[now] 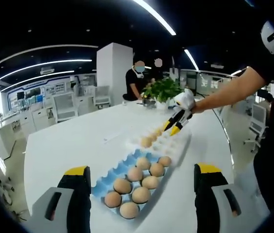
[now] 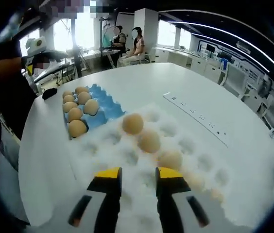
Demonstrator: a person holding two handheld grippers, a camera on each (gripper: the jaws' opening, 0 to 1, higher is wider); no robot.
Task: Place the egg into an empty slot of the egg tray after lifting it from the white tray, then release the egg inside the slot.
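Your left gripper hangs low over the near edge of the round white table, yellow-tipped jaws spread wide, nothing between them. Straight ahead of it sits the blue moulded egg tray, holding eight brown eggs; the nearest one lies at the front corner. Blue cups on the tray's left side are bare.

Beyond the blue tray, edge against edge, lies the white moulded tray with a few eggs on it. In the left gripper view your right gripper hovers above the far end of that white tray, your bare arm reaching in from the right.

From the right gripper view: right gripper jaws are parted at a moderate gap, tips just above the white tray, gripping nothing. The pale brown egg closest to the tips sits in a white cup just ahead and slightly right of the right jaw; can't tell if the tip touches it. Two more eggs line up diagonally beyond it, each in its own cup. Fainter eggs lie toward the tray's right edge, blurred. The blue tray lies at upper left, eggs grouped on its left half.

Background: a green potted plant at the table's far end, two people beside it.
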